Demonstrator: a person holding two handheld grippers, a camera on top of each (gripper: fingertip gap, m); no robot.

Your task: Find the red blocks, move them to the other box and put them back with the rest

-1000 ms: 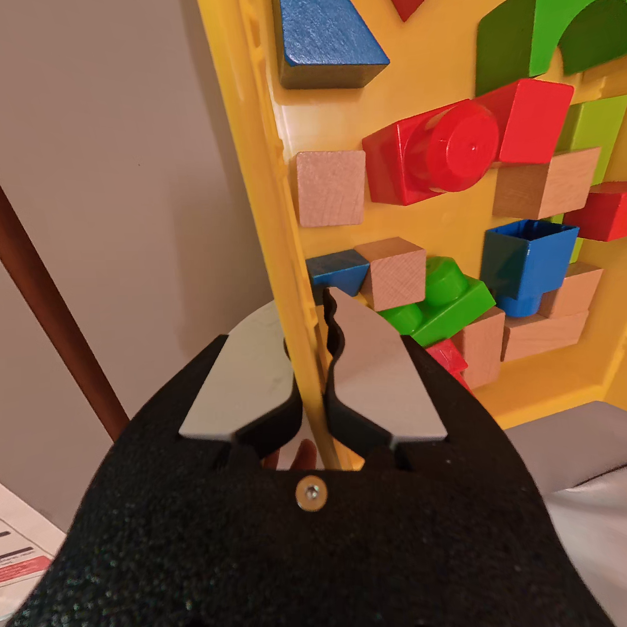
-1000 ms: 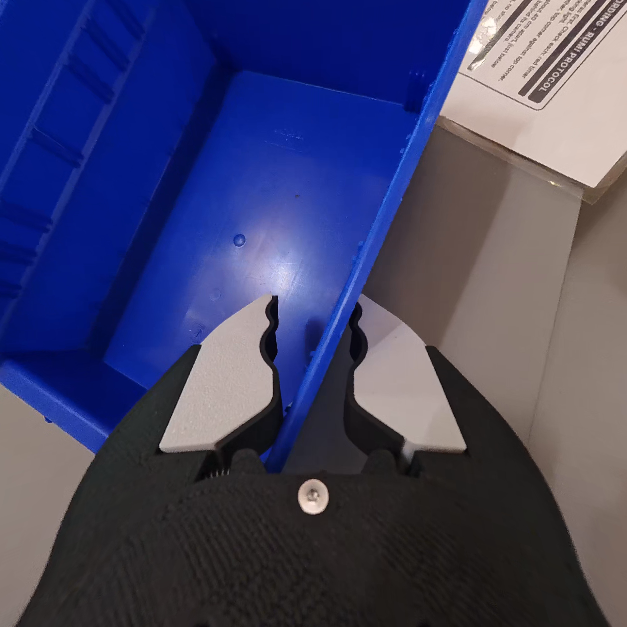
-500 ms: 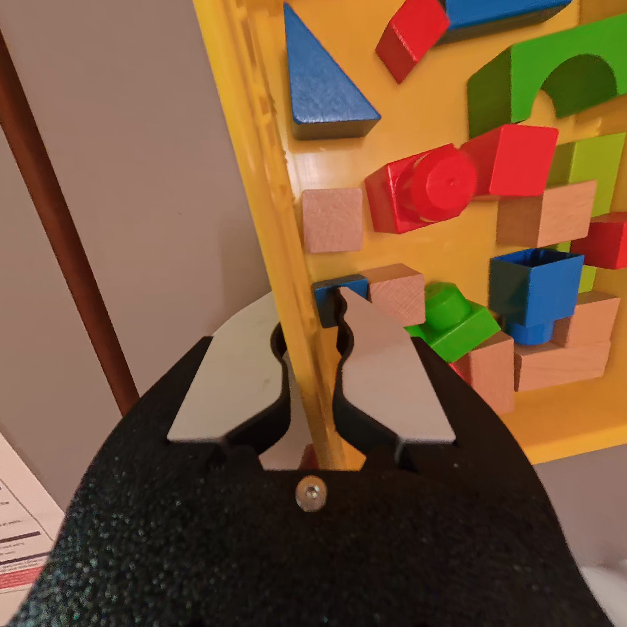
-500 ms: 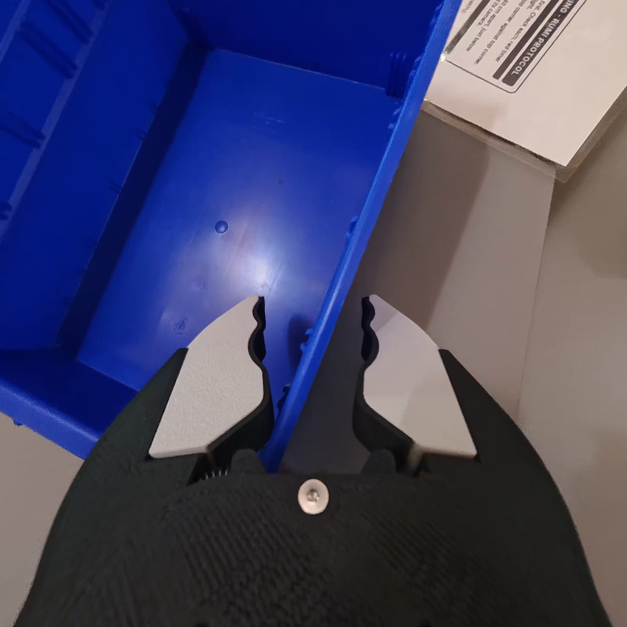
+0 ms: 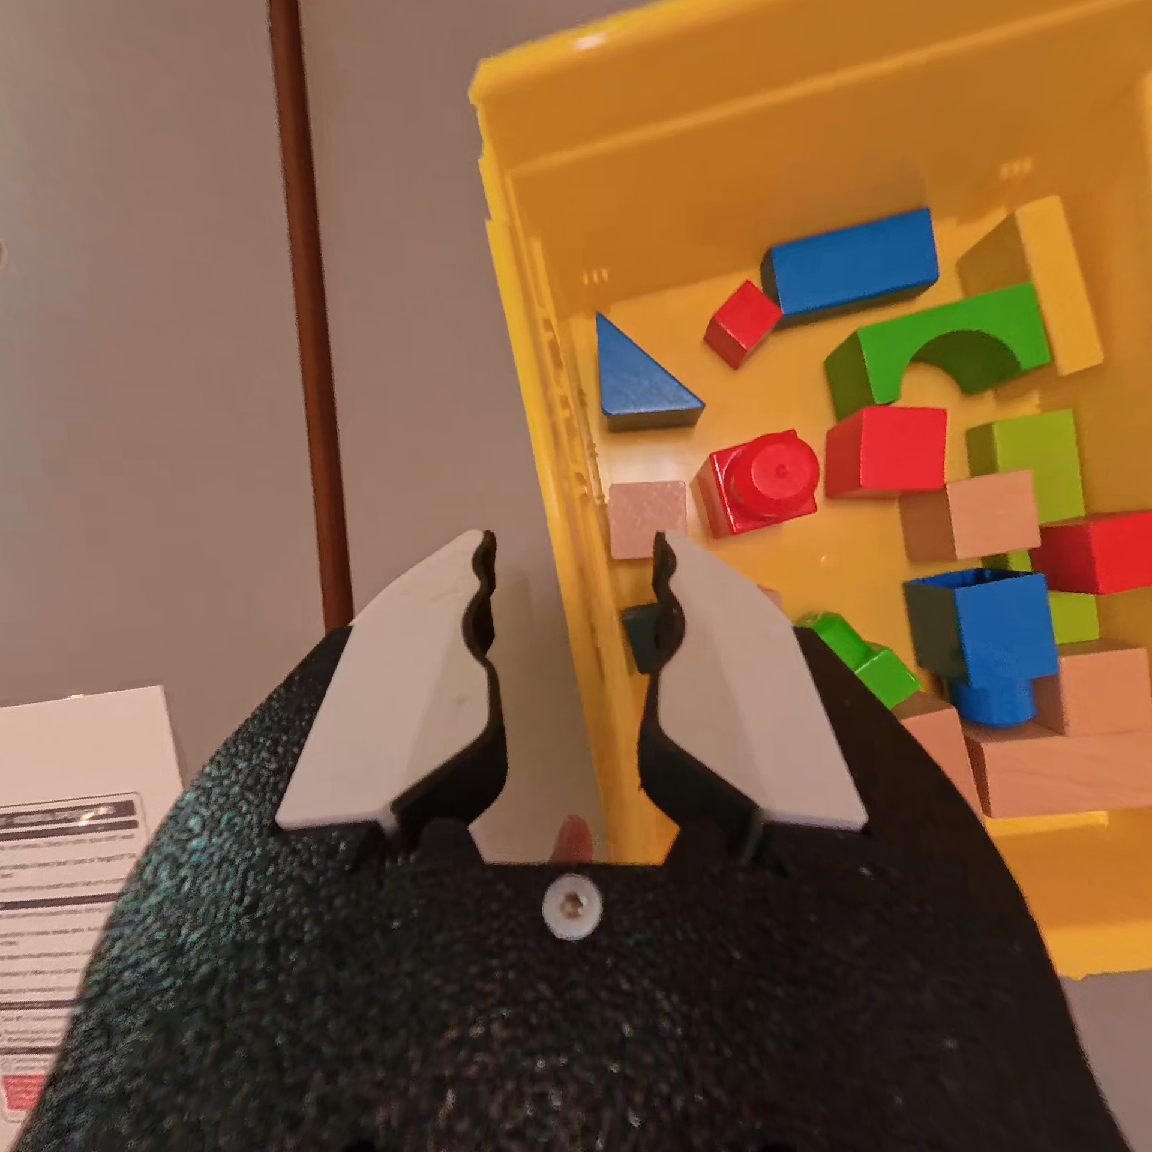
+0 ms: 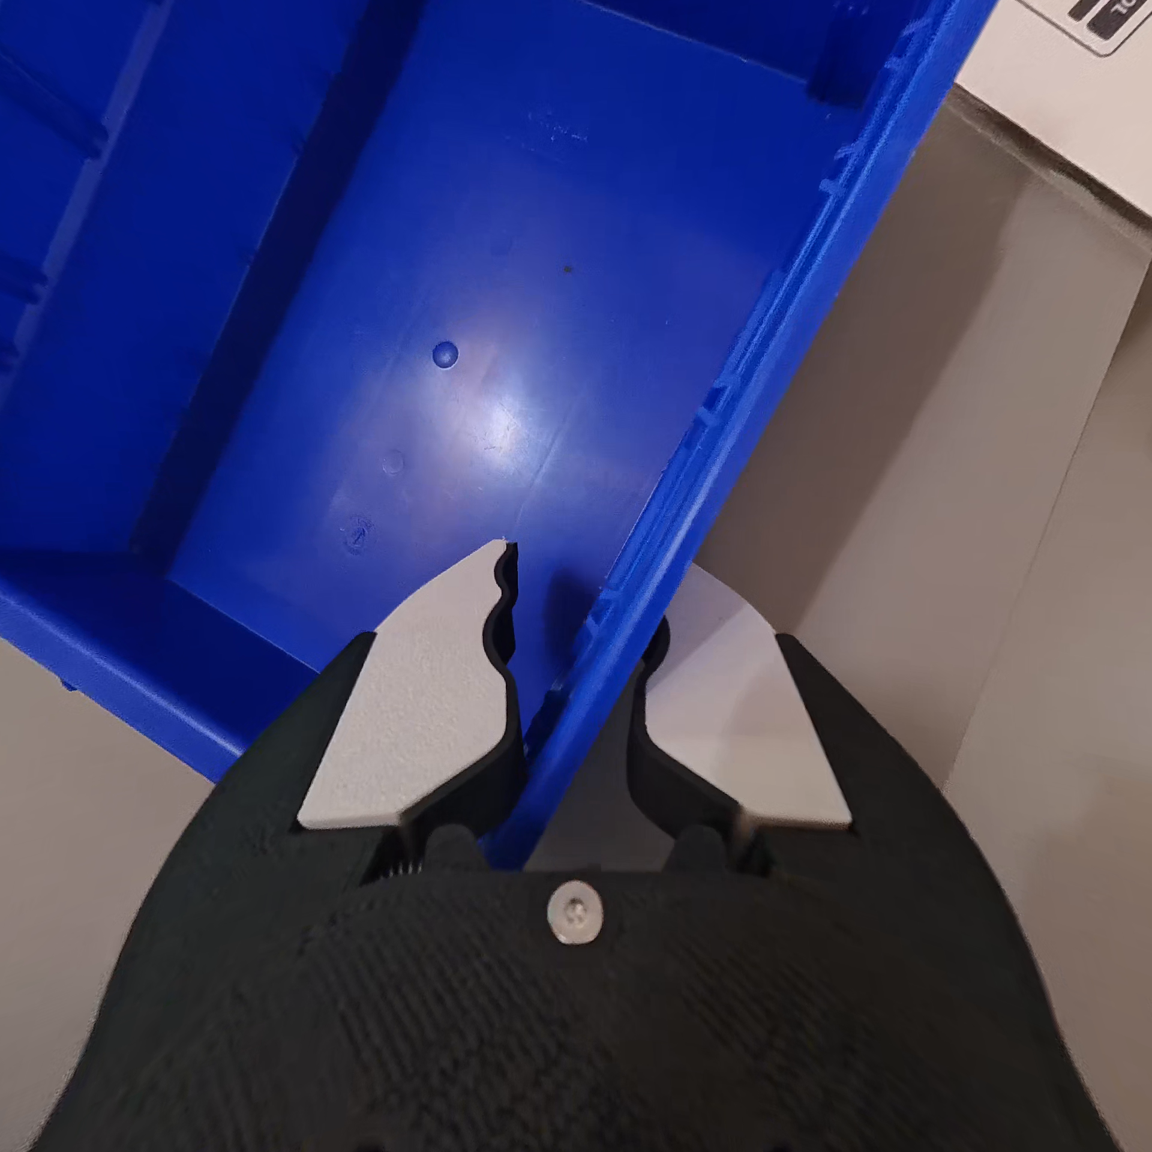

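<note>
The right hand-held gripper's [image 6: 586, 598] outer fingertip hides behind the blue plastic box's wall [image 6: 717, 486]. A dark blue wooden block [image 5: 637, 629] is half covered by the left hand-held gripper's finger [image 5: 735, 673].

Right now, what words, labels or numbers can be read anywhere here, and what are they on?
White printed sheet, left view: print too blurred.
White printed sheet, right view: print cut off, unreadable.
Blue plastic box floor: tiny moulded stamp, illegible.
Coloured wooden and plastic blocks: none.

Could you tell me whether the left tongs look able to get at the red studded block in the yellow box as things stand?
Probably yes. The left tongs are open and straddle the yellow box wall. The red studded block lies just ahead with nothing on top, though a plain wooden cube sits close beside it.
</note>
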